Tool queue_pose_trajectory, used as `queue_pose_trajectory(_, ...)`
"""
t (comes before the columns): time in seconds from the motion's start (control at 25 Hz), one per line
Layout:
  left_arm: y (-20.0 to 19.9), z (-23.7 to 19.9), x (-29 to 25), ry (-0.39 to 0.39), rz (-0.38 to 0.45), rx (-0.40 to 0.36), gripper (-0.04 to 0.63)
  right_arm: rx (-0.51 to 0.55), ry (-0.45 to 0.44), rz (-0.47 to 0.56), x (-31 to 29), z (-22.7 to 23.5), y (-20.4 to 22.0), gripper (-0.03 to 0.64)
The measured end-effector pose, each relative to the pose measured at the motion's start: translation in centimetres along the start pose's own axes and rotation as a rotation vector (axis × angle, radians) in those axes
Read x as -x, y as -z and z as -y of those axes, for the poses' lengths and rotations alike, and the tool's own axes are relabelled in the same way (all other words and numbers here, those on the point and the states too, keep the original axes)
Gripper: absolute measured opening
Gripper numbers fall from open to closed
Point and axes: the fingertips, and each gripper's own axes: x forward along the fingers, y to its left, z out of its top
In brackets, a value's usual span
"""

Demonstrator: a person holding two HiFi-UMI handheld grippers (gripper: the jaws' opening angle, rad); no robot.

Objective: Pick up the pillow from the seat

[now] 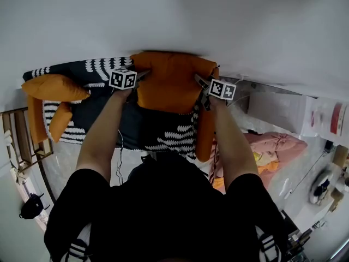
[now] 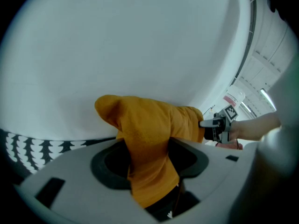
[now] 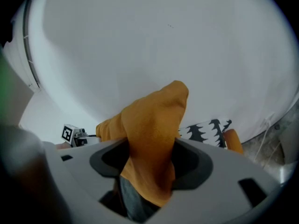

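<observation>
White wall fills the back. Below it is the black-and-white patterned seat, with a spare orange cushion at its left end. The orange pillow is mid-seat against the wall, stretched between both tongs. The left gripper and right gripper each have their jaws pinched down on an upper corner.

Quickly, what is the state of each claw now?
Left claw: closed on a corner of the orange pillow.
Right claw: closed on another corner of it.
</observation>
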Motion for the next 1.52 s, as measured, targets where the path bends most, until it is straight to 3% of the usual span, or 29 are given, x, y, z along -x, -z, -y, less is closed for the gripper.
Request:
queue_pose_trajectory(0.8, 0.0, 5.0, 4.2, 0.025, 0.032, -0.024, 0.232, 0.009, 0.022, 0.054, 5.5, -3.3, 1.0, 0.196)
queue_pose_trajectory(1.52, -0.8, 9.6, 9.0, 0.026, 0.078, -0.079, 0.225, 0.037, 0.004, 0.103, 10.9, -7.1, 1.0, 0.17)
